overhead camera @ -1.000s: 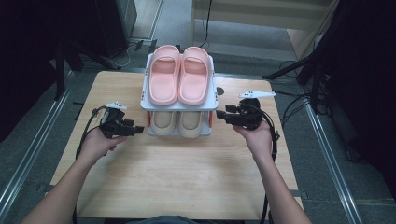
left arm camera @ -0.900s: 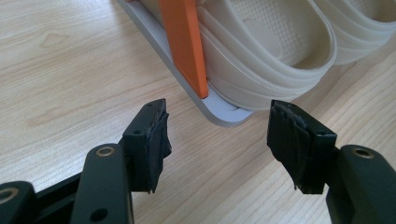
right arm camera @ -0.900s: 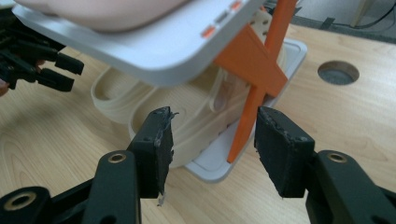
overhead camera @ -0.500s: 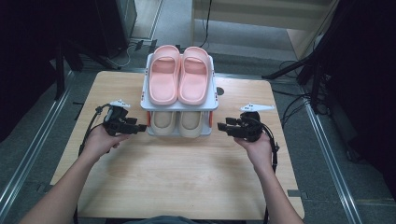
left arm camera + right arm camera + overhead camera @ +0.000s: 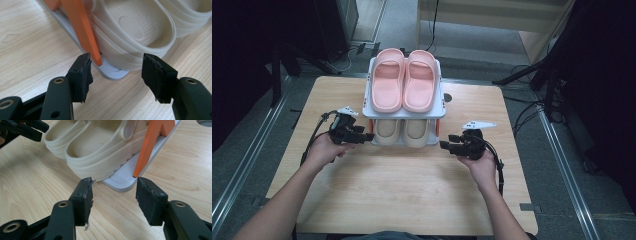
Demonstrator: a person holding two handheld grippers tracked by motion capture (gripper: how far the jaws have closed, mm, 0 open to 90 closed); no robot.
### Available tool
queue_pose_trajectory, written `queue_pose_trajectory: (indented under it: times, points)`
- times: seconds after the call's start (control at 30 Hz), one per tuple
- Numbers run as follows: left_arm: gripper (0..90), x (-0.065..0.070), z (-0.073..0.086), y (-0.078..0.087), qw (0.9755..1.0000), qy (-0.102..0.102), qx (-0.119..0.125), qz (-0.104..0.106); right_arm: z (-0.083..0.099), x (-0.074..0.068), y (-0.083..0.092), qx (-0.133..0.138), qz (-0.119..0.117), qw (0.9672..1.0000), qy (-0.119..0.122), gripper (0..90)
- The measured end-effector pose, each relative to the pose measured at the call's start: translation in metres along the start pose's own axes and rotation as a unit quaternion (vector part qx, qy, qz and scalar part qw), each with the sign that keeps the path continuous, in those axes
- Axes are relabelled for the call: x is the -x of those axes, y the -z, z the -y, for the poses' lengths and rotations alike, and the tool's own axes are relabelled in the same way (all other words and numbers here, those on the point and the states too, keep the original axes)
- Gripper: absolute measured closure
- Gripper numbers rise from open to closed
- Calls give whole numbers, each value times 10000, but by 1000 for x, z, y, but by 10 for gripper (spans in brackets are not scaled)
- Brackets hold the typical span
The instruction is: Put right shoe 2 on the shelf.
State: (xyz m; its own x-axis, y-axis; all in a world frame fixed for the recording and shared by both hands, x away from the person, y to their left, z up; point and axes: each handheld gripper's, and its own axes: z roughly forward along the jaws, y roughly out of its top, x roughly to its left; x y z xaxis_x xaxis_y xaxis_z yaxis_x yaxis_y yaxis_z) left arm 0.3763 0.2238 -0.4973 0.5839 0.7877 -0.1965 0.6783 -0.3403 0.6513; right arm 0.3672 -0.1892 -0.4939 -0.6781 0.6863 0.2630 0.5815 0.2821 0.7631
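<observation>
High view: pink slippers (image 5: 404, 80) top the shoe rack (image 5: 368, 111); both tool views show jaws apart at cream slippers (image 5: 100, 152)

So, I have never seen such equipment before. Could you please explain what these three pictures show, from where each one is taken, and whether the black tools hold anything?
A person sits at a wooden table and holds a hand tool with two black jaws in each hand: the left gripper and the right gripper. The high view looks down from above. The other two pictures come from cameras riding on each gripper, looking along its jaws. On the table stands a small two-level shoe rack with orange posts: pink slippers on top, cream slippers below. Both grippers are open and hold nothing; each points at a front corner of the rack's bottom shelf.
</observation>
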Motion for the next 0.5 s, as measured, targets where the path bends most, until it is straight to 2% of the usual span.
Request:
queue_pose_trajectory:
  times: [0.13, 0.5]
  points:
    - [402, 3, 0, -3, 10000, -47, -41, -7, 0, -2, -3, -75, 62, 9999, 124, 477]
    - [391, 3, 2, -3, 10000, -28, -86, -16, -2, -3, -4, -154, 114, 9997, 177, 471]
